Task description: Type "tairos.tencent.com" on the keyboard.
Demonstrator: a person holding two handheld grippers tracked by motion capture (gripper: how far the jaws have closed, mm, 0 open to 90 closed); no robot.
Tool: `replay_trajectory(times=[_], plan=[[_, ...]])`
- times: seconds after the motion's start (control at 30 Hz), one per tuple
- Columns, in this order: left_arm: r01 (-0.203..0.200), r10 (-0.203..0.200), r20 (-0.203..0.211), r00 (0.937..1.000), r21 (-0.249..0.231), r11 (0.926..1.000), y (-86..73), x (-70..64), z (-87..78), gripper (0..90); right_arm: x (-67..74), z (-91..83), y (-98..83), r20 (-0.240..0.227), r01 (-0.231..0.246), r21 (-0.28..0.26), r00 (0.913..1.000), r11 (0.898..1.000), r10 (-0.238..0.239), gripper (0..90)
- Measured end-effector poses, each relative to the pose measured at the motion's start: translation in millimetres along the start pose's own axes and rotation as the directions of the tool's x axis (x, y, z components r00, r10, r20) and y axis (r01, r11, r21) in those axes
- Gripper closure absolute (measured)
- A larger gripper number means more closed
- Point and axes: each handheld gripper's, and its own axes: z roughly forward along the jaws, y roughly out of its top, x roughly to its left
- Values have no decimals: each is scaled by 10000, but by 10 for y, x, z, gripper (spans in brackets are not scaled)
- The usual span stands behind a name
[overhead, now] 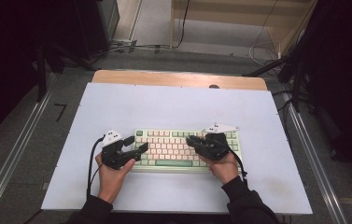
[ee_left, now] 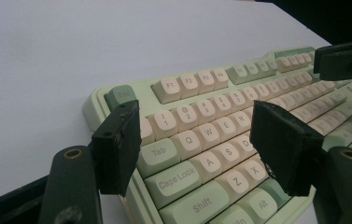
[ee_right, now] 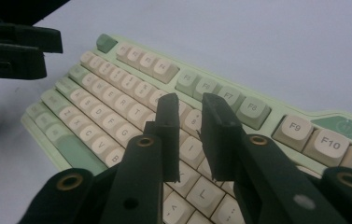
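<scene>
A pale green keyboard (overhead: pixel 169 140) with cream and green keys lies on a white mat, near the person's edge. My left gripper (overhead: pixel 137 143) hovers at the keyboard's left end, jaws wide open. In the left gripper view, these jaws (ee_left: pixel 197 126) frame the Tab, Q, W, A and S keys of the keyboard (ee_left: pixel 201 93) without touching them. My right gripper (overhead: pixel 191 140) sits over the keyboard's right half, pointing left. In the right gripper view, its jaws (ee_right: pixel 188 100) stand a narrow gap apart above the keys of the keyboard (ee_right: pixel 131 88), with nothing between them.
The white mat (overhead: pixel 164 102) covers a wooden table (overhead: pixel 178 79) and has bare room all around the keyboard. Metal rails run along both sides of the table. Cables lie on the floor beyond the far edge.
</scene>
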Motion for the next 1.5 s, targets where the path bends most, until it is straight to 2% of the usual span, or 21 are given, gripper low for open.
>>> replay_trajectory(times=[0.07,0.17,0.4,0.53,0.8,0.9,1.0,1.13,1.27,1.4,1.5], plan=[[-31,31,33,10000,57,10000,4,-10,11,341,-7,-27,3,-162,-48,-118,9999,9999,46,656],[-65,64,94,9999,78,9999,13,-25,34,341,10,-57,4,-116,-65,-197,9999,9998,63,530],[-136,133,232,9996,105,9999,36,-63,65,341,49,-91,-2,-59,-35,-324,10000,9995,33,396],[-164,160,277,9995,143,9998,64,-88,105,341,60,-97,-9,-309,-19,-98,9995,10000,16,377],[-307,289,399,9988,448,9985,108,-158,231,355,59,-82,-30,-369,40,149,9993,9999,-35,384],[-429,405,477,9980,524,9977,118,-185,266,405,60,-76,-41,-326,78,184,9994,9998,-72,384],[-562,531,572,9969,539,9970,137,-216,289,500,51,-83,-50,-324,76,214,9995,9997,-70,386],[-769,682,1161,9909,724,9944,164,-262,352,727,33,-89,-71,-295,25,173,9996,9998,-20,386],[-1275,1135,1350,9843,999,9868,184,-341,452,900,0,-85,-87,-259,-128,223,9996,9997,134,387],[-1586,1428,1245,9819,1281,9790,187,-406,534,900,-14,-84,-91,-234,-141,241,9996,9996,147,387],[-1627,1471,1185,9820,1344,9775,191,-424,550,900,-8,-88,-94,-233,-176,229,9996,9996,181,387]])
